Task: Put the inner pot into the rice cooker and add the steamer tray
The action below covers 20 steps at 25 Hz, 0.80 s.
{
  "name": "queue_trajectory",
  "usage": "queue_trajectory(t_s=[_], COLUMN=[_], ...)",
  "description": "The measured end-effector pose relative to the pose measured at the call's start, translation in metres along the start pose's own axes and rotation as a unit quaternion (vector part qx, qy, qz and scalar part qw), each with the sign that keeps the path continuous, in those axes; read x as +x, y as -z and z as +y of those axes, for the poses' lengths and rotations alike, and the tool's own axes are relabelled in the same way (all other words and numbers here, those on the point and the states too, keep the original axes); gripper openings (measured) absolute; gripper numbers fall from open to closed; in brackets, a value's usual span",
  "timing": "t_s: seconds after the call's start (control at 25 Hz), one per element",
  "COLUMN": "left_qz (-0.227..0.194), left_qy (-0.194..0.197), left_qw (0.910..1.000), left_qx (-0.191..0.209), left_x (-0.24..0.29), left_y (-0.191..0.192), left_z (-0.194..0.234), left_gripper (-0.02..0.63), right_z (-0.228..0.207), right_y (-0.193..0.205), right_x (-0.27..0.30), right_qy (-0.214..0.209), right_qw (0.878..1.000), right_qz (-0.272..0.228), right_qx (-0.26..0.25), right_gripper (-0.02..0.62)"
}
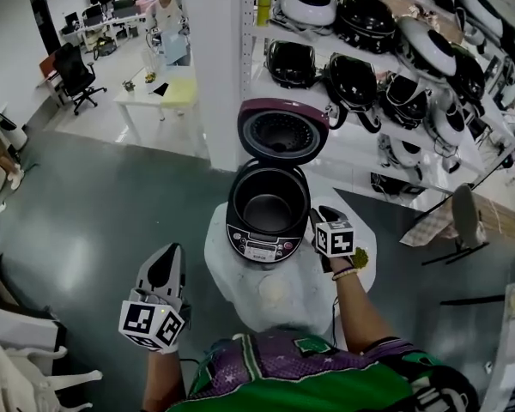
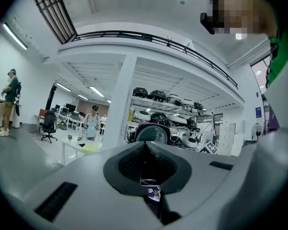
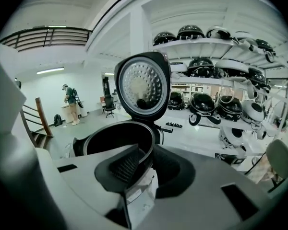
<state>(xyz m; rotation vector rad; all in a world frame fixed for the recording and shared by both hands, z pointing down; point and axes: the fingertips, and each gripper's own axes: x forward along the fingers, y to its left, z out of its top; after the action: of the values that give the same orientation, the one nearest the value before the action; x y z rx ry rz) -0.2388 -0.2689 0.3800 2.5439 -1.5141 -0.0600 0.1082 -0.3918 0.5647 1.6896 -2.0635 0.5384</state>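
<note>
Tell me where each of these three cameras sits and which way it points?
Head view: on the person's head, looking steeply down at the open rice cooker; shows both forearms, the left gripper, the right gripper and the green top.
Left gripper view: on the left gripper, looking along its shut jaws toward the shelves; green top at the right edge.
Right gripper view: on the right gripper, looking over slightly parted jaws into the cooker; no body shows.
Shared: both gripper views catch the cooker's raised lid and the shelves.
</note>
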Motion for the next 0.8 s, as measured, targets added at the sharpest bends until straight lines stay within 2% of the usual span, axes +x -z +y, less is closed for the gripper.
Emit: queue_trajectory(t_s=[0.24,0.6,0.8], left_qz=[-0.002,0.006,0.008], left_qy=[0.040,0.095,0.127], left_qw=[0.9992,0.9955,0.9919], left_qx=[-0.005,-0.003,0.002], left_x=[-0.007,-0.019,-0.024], left_y=[0.006,0.002,0.003], left_z=[-0.014,-0.030,-0.044], left_gripper=[0.021,0.021,0.023], right_z=[0.024,0.052,0.060], right_y=[-0.012,-0.018,-0.016], right_x=[-0.060,-0.139,-0.186], right_qy=[0.009,0.023,0.040], right_qw=[0.997,0.994,0.988], right_qz=[-0.068,-0.106,-0.143], right_qx=[0.022,0.026,0.038], right_gripper=[0.087,0.086,0.078])
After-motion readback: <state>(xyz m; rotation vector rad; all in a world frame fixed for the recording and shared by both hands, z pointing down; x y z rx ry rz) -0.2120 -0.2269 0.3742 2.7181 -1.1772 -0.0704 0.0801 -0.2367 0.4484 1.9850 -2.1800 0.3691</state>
